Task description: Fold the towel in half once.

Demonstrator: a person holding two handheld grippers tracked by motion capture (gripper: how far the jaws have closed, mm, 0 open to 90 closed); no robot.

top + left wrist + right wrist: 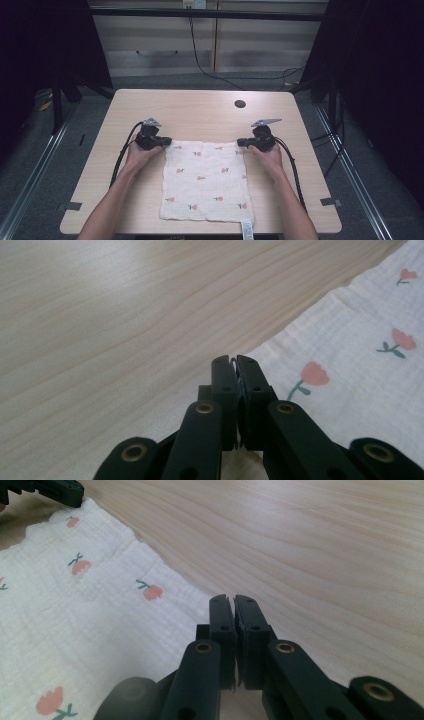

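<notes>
A white cloth printed with small pink flowers lies flat and square on the near half of the wooden table. My left gripper sits at the cloth's far left corner, and in the left gripper view the gripper has its jaws pressed together where the corner of the cloth runs in. My right gripper is at the far right corner. Its jaws are likewise closed at the edge of the cloth. The left gripper shows at the top left of the right gripper view.
A dark round hole marks the table's far right part. A white label hangs from the cloth's near edge over the table's front. Cables trail from both grippers along the forearms. Cabinets stand beyond the table.
</notes>
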